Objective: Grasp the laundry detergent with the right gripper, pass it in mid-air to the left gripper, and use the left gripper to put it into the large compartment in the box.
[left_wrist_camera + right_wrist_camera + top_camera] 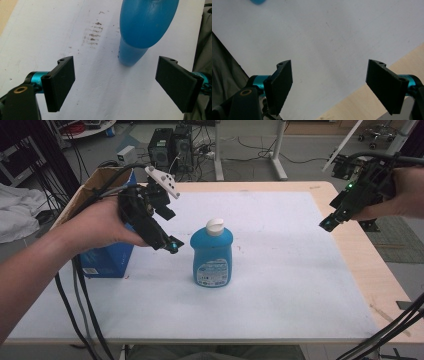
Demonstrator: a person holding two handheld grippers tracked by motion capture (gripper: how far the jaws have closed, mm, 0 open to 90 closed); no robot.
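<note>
Item in hand: one blue bottle (212, 254), standing upright near the middle of the counter (280, 285), untouched. Progress: early; nothing is grasped, lifted or opened yet, and by the look of it the whole grasp remains to be done. Left claw (170, 245), held just beside the bottle's shoulder on its left: jaws spread wide and empty, the bottle (147, 22) lying ahead of them and a little to one side in the left gripper view. Right claw (327, 224), held well apart over the counter's right edge: jaws likewise wide and empty, bare counter (332, 37) beneath. Bottle: smooth, glossy translucent blue plastic, flattened oval body with rounded shoulders, white flip cap (215, 226) tilted on top, pale printed label (212, 270) low on the front. Counter: pale wood edge under a white matte sheet, faintly scuffed, with a patch of brown smudges (93, 33) near the bottle's base. Claw pads (61, 82): flat black rectangular plates, finely textured, on teal metal stems. Also present: cardboard box (107, 255) with blue printed sides, at the counter's left edge behind the left hand.
</note>
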